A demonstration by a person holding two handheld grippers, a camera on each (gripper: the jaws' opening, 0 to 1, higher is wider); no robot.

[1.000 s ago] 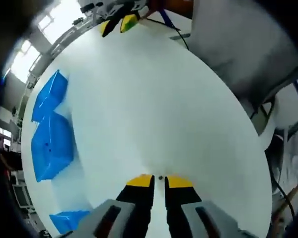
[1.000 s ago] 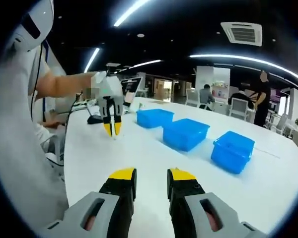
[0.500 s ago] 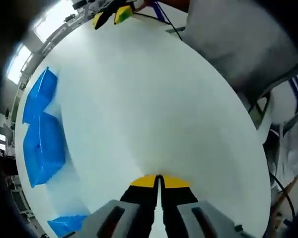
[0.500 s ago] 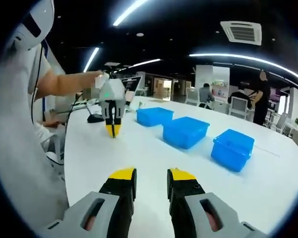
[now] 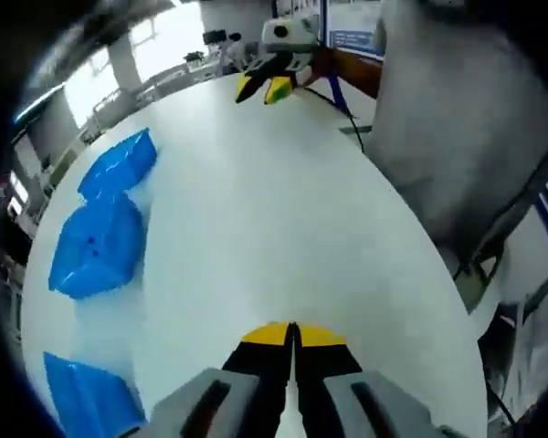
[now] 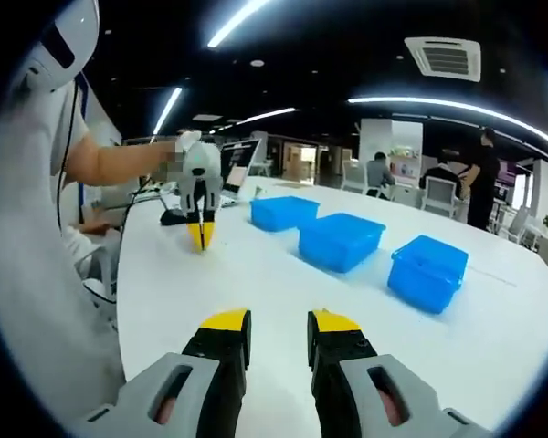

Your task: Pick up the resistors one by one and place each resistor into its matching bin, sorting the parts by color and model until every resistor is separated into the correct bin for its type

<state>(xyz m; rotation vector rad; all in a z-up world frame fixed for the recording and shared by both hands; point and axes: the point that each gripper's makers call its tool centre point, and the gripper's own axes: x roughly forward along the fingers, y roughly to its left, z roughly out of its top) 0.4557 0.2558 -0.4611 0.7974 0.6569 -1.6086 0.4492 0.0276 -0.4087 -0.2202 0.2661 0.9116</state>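
an open office with ceiling light strips and people seated far off frames a wide white tabletop. three blue bins sit in a row on it: the far bin, the middle bin and the near bin, all apart from one another. the right gripper rests low with its jaws parted and nothing between them. the left gripper, just above the tabletop and away from the bins, has its jaws pressed together; whether a resistor sits between the tips is too small to tell. a resistor would likely be featherlight, with thin bendable leads, so a gentle pinch on the body seems safest.
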